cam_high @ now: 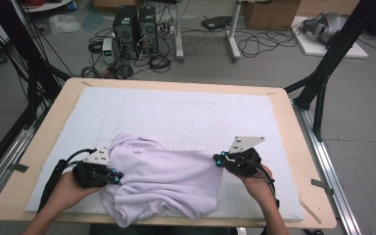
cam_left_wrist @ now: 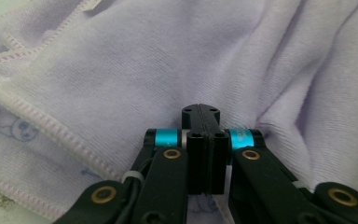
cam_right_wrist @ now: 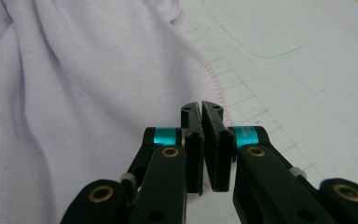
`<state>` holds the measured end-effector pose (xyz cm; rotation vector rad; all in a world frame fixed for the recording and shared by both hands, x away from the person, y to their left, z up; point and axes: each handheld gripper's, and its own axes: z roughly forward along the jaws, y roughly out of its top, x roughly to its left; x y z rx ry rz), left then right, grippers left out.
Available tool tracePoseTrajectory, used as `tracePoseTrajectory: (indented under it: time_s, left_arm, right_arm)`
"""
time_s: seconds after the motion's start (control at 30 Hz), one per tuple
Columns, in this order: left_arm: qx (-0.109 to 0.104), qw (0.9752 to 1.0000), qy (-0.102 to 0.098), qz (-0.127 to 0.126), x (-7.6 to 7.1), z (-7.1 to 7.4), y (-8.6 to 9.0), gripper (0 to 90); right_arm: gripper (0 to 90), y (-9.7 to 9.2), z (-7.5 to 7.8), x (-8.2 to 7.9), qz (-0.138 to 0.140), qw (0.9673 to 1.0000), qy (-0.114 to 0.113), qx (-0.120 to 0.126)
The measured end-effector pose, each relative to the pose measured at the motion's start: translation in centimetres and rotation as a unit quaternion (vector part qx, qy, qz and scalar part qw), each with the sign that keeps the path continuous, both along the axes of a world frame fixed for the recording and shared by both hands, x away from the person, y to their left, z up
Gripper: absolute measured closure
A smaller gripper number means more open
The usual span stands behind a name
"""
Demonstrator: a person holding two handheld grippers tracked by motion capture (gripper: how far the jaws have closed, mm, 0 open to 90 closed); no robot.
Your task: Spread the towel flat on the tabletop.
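A lilac towel [cam_high: 166,176] lies crumpled on the near half of a white mat [cam_high: 186,112]. My left gripper [cam_high: 116,177] is at the towel's left side. In the left gripper view its jaws [cam_left_wrist: 200,111] are pressed together on the lilac cloth [cam_left_wrist: 121,70], and creases run out from their tips. My right gripper [cam_high: 219,159] sits at the towel's right edge. In the right gripper view its jaws [cam_right_wrist: 202,106] are closed where the towel's stitched hem [cam_right_wrist: 212,77] meets them, with the towel [cam_right_wrist: 74,93] spreading to the left.
The mat covers most of a wooden table [cam_high: 288,122], and printed outlines show on the mat [cam_right_wrist: 307,70]. Beyond the table the floor holds computer towers [cam_high: 134,29], cables and a cardboard box [cam_high: 271,13]. Black frame legs [cam_high: 323,73] stand at both sides.
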<state>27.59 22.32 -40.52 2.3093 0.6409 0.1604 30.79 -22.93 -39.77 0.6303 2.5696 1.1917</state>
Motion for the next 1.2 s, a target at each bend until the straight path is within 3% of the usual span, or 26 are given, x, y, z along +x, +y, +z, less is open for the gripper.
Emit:
tracePoseTrajectory:
  time_s: [0.07,0.13,0.3,0.43,0.57,0.63,0.7,0.83,0.93,1.0,1.2]
  left_arm:
    - [-0.012,0.9998,-0.014,0.009,0.3,0.8,0.1,78.0]
    - [-0.024,0.9993,-0.026,0.015,0.9,1.6,0.1,74.1]
    - [-0.029,0.9975,-0.053,0.036,2.8,2.6,-0.5,64.6]
    - [0.0,0.9975,-0.046,0.053,4.2,1.4,-1.0,57.6]
    - [0.022,0.9973,-0.019,0.067,4.7,-0.6,-0.9,53.9]
    - [0.032,0.9973,-0.007,0.066,4.7,-1.5,-0.6,56.3]
    - [0.035,0.9977,0.0,0.059,4.6,-2.2,-0.5,65.5]
    - [0.03,0.9983,-0.001,0.049,4.3,-2.1,-0.4,82.4]
    - [0.028,0.9985,-0.004,0.047,4.1,-1.8,-0.5,84.0]
    - [0.024,0.9986,-0.012,0.047,3.9,-1.4,-0.3,84.3]
    - [-0.011,0.9977,-0.038,0.054,3.8,1.5,0.3,84.5]
  right_arm:
    - [81.4,0.3,-0.8,0.1,0.001,0.9998,0.011,-0.015]
    - [74.7,0.4,-1.5,0.2,0.003,0.9997,0.024,-0.01]
    - [65.8,0.3,-2.5,0.4,-0.002,0.9991,0.041,-0.011]
    - [56.7,0.2,-3.3,0.5,-0.008,0.9984,0.054,-0.014]
    - [51.9,0.5,-4.2,0.3,-0.009,0.9977,0.061,-0.028]
    - [52.3,0.6,-4.4,0.2,-0.01,0.998,0.055,-0.029]
    - [57.7,0.6,-4.4,0.2,-0.013,0.998,0.055,-0.03]
    - [80.3,0.9,-4.2,0.1,0.006,0.9978,0.058,-0.032]
    - [85.4,1.2,-4.0,0.0,0.018,0.9974,0.053,-0.046]
    - [86.1,1.4,-3.4,-0.4,0.024,0.9977,0.025,-0.058]
    - [86.4,0.5,-0.7,0.2,0.022,0.9992,0.005,-0.033]
